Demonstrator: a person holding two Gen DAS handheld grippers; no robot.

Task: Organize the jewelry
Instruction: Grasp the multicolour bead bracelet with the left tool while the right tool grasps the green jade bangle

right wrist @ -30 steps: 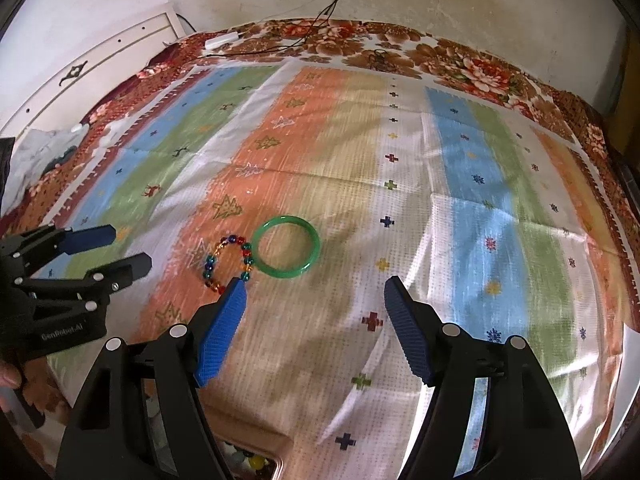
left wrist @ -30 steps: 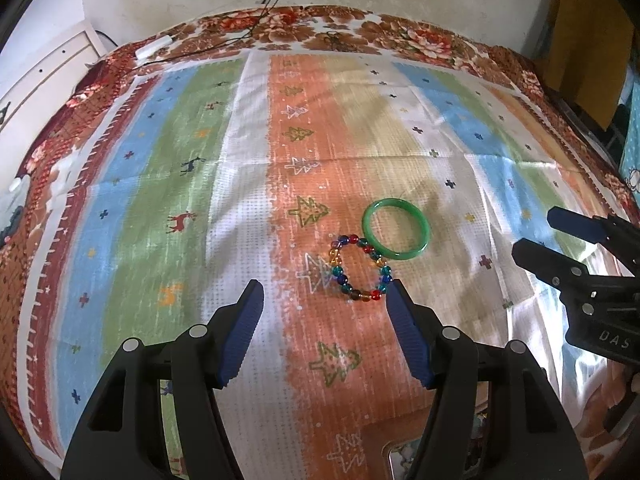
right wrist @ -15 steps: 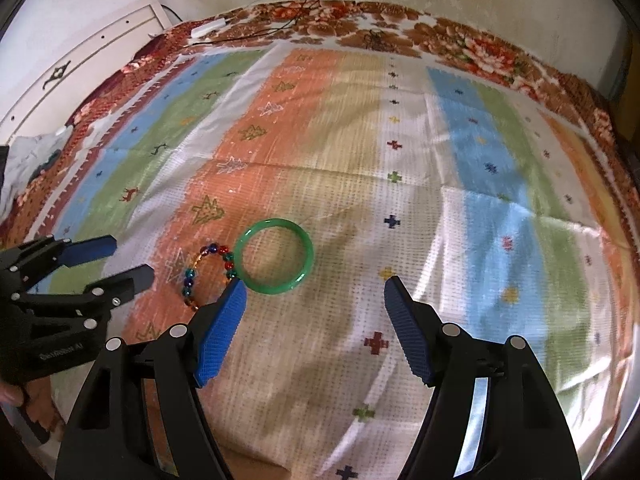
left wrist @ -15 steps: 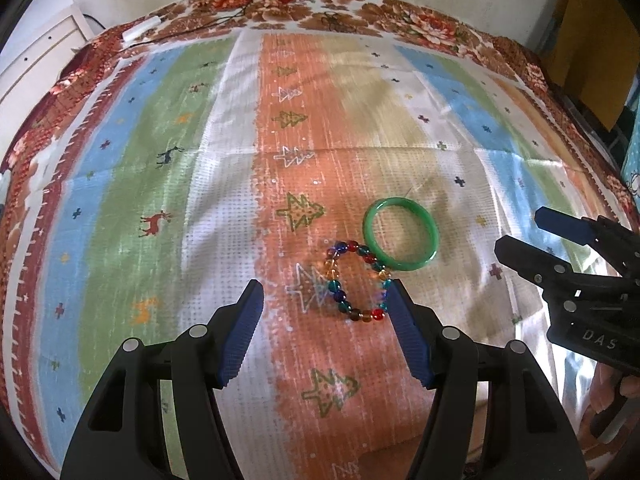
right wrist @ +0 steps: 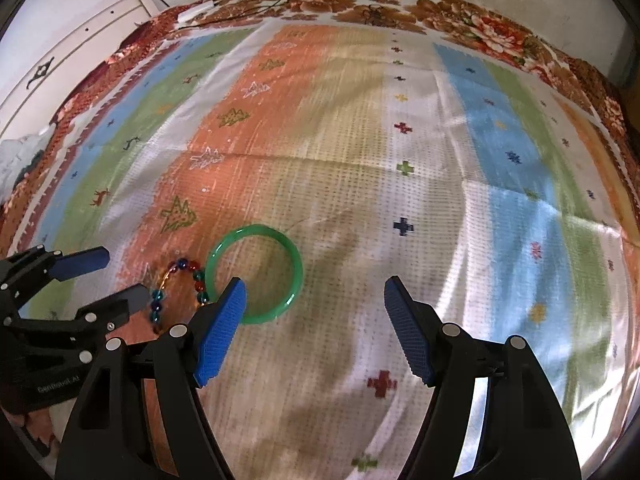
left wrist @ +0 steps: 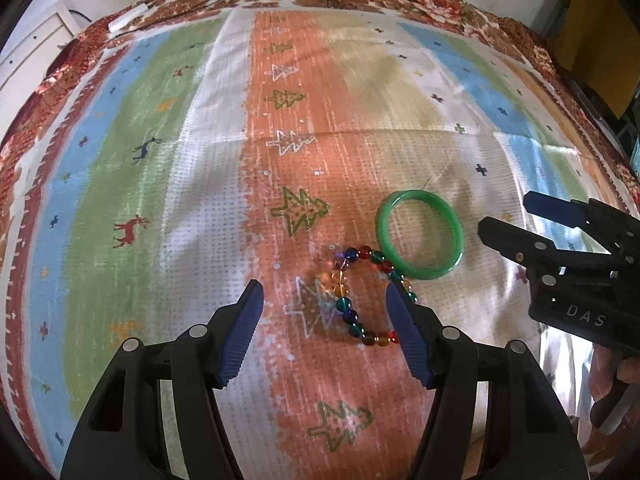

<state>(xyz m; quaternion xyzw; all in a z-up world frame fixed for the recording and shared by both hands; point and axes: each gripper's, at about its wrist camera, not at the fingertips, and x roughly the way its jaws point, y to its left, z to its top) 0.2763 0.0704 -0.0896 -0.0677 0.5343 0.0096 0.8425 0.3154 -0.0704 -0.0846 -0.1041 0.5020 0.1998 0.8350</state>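
Jewelry lies on a striped cloth (left wrist: pixel 208 208): green bangle (left wrist: pixel 420 236) right of centre in the left wrist view, touching a multicoloured bead bracelet (left wrist: pixel 360 296) below-left of it. Left gripper (left wrist: pixel 326 320) and right gripper (right wrist: pixel 316 320) both hover with jaws open, holding nothing.

bangle (left wrist: pixel 420 235): green | beads (left wrist: pixel 360 292): red, blue, amber, teal | cloth (left wrist: pixel 160 200): striped, floral border | pads (right wrist: pixel 220 332): blue

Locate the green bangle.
The smooth green bangle lies flat on the striped cloth, touching the multicoloured bead bracelet, right of centre in the left wrist view.
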